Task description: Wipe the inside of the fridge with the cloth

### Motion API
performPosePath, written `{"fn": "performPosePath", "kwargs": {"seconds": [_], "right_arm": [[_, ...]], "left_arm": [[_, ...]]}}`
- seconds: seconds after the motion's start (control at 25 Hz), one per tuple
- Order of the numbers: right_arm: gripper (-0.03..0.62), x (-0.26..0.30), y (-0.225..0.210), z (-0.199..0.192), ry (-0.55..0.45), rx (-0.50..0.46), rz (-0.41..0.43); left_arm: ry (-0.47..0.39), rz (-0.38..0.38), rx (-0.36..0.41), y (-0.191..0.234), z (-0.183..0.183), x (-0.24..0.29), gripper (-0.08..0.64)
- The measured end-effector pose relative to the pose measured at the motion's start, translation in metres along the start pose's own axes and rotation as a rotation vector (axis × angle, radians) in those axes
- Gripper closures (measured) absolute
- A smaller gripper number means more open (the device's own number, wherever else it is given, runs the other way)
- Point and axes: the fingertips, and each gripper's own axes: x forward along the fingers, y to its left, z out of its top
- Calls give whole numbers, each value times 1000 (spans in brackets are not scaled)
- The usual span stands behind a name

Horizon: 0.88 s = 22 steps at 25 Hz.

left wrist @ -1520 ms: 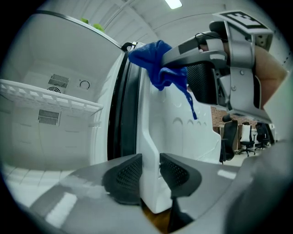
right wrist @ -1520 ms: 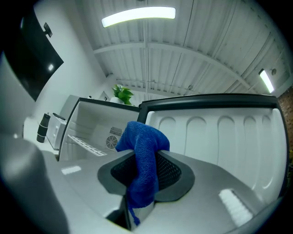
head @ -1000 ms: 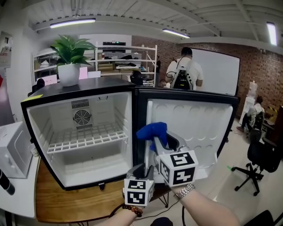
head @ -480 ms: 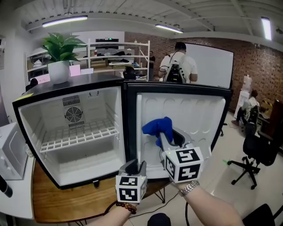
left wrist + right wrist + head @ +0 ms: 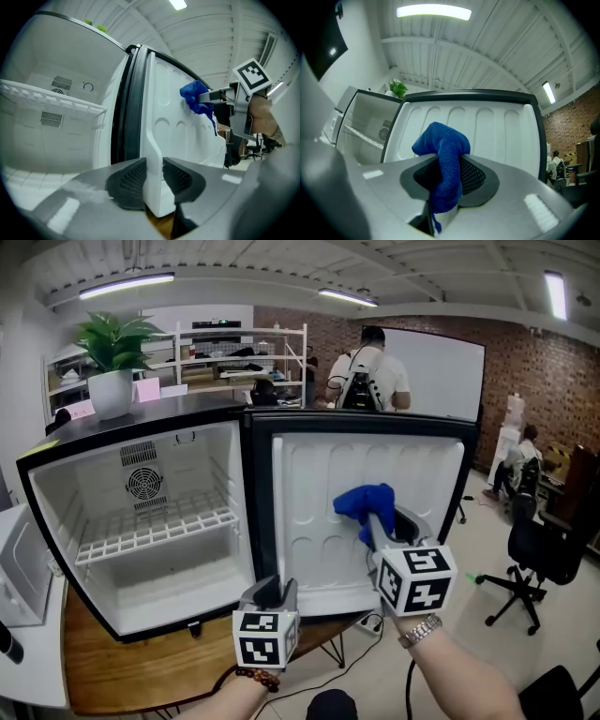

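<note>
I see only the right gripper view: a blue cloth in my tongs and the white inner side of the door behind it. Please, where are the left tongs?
Observer: The left tongs are shut on the bottom edge of the door, near the hinge side.
Operator: Thank you. Is the cloth at the door already?
Observer: Seen from the side, the cloth is right at the door's inner surface, about halfway up. I cannot confirm real contact.
Operator: What is below the door?
Observer: The fridge stands on a wooden table, and the open door hangs out past the table's edge, over the floor.
</note>
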Motion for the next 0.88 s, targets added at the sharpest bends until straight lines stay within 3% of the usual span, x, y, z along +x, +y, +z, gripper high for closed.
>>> {"fn": "performPosePath", "kwargs": {"seconds": [0.56, 0.88], "right_arm": [[492, -30, -104, -21, 46, -12, -183], [492, -39, -120, -25, 53, -12, -207]], "left_arm": [[-5, -1, -6, 1, -1, -1, 445], [-6, 1, -10, 0, -1, -2, 446]]}}
